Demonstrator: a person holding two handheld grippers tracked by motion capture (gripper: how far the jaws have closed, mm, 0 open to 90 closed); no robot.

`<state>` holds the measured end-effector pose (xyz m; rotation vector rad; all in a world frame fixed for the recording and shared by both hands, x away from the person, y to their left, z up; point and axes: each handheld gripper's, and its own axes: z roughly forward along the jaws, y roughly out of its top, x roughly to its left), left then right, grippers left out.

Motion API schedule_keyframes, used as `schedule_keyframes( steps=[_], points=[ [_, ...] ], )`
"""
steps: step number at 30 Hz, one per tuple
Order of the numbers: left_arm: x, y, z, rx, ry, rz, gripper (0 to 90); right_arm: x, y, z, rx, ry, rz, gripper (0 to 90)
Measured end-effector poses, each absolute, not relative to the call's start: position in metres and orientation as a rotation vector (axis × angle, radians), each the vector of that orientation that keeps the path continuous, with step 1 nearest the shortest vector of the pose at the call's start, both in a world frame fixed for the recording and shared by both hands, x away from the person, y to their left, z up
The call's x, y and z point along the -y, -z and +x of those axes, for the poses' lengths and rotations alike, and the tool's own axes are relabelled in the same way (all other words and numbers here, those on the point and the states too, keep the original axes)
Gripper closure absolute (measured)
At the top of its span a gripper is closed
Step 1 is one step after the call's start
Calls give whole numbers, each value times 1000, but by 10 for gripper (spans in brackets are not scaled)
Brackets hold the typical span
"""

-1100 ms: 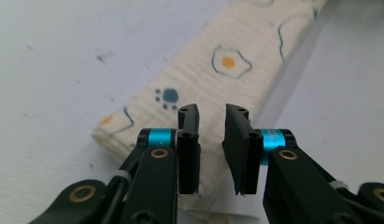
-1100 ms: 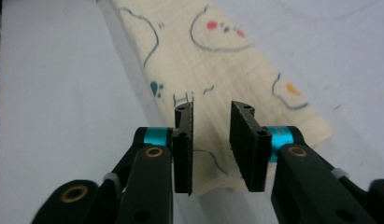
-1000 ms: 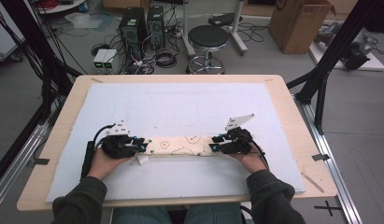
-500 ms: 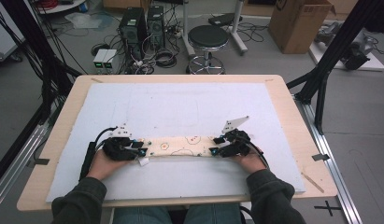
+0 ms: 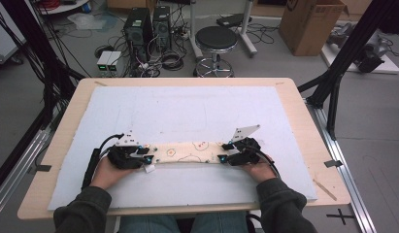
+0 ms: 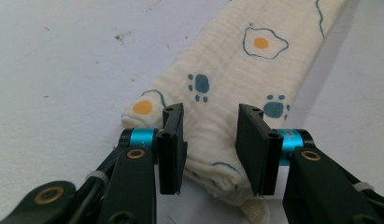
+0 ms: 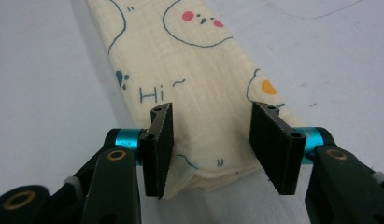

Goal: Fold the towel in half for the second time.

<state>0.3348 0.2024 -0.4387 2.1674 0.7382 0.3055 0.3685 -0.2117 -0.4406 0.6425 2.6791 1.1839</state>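
1 folded cloth (image 5: 187,151); L tool (image 6: 210,149) just opened, astride end; R tool (image 7: 213,151) same

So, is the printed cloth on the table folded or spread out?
Folded. The cloth lies as a long narrow strip on the white mat, and stacked layers show at its end in the right gripper view.

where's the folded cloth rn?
In the high view the folded cloth lies as a long strip across the near part of the white mat, its ends between the open left claw and right claw.
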Motion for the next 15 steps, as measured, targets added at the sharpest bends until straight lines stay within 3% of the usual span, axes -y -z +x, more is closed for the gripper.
schedule_keyframes(
  steps=[4, 15],
  points=[
    [-202, 438, 334, -748, -301, 2162, 607, 212, 441, 368, -2675, -1191, 650, 491],
    [-216, 422, 334, -789, -275, 2021, 479, 215, 425, 365, -2628, -1331, 701, 399]
  ],
)
